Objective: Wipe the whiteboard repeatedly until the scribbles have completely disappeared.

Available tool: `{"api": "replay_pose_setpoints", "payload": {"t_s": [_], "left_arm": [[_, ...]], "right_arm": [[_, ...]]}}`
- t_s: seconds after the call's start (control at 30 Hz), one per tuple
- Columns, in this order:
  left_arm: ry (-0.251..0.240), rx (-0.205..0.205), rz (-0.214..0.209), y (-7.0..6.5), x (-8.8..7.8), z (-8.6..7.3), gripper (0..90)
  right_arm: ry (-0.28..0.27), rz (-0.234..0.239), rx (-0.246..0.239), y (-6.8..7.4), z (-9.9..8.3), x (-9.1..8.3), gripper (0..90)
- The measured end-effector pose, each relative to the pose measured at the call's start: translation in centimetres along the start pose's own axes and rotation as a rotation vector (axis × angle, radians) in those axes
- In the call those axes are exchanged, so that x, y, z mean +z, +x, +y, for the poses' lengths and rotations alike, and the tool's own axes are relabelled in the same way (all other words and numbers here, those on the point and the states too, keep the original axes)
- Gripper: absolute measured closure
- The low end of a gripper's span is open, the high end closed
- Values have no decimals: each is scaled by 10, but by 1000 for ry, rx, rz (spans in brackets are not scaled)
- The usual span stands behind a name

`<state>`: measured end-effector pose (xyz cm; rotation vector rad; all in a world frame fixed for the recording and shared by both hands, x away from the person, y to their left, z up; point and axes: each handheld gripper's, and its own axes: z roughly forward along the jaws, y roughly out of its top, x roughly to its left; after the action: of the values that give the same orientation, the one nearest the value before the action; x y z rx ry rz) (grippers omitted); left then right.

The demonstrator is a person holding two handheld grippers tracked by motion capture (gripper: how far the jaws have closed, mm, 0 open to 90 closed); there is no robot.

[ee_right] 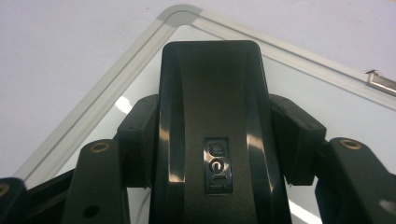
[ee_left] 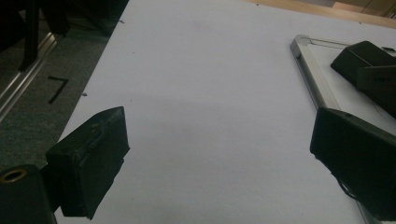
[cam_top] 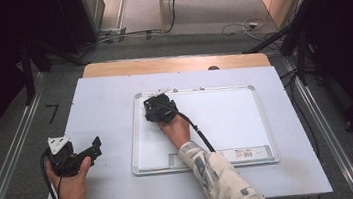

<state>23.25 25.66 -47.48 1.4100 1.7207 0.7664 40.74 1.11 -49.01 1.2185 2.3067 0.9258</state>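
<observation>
Now black eraser (ee_right: pixel 212 140) sits clamped between right gripper (ee_right: pixel 212 135) jaws.

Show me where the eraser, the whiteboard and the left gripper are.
eraser (ee_right: pixel 212 130): right gripper view, on its glossy black top, between the jaws.
whiteboard (cam_top: pixel 227 119): high view, on its bare white surface.
left gripper (ee_left: pixel 219 154): left gripper view, midway between its two open jaws, over the table.
</observation>
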Motion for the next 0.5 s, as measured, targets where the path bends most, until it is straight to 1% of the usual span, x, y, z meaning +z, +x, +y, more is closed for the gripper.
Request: {"api": "replay_pose_setpoints", "payload": {"t_s": [0.2,0.5], "left_arm": [[1,0,1,1,-1,0,48],[3,-1,4,1,1,0,48]], "right_arm": [[5,17,-1,4,-3,-3,376],[1,37,-31,13,-13,-12,376]]}}
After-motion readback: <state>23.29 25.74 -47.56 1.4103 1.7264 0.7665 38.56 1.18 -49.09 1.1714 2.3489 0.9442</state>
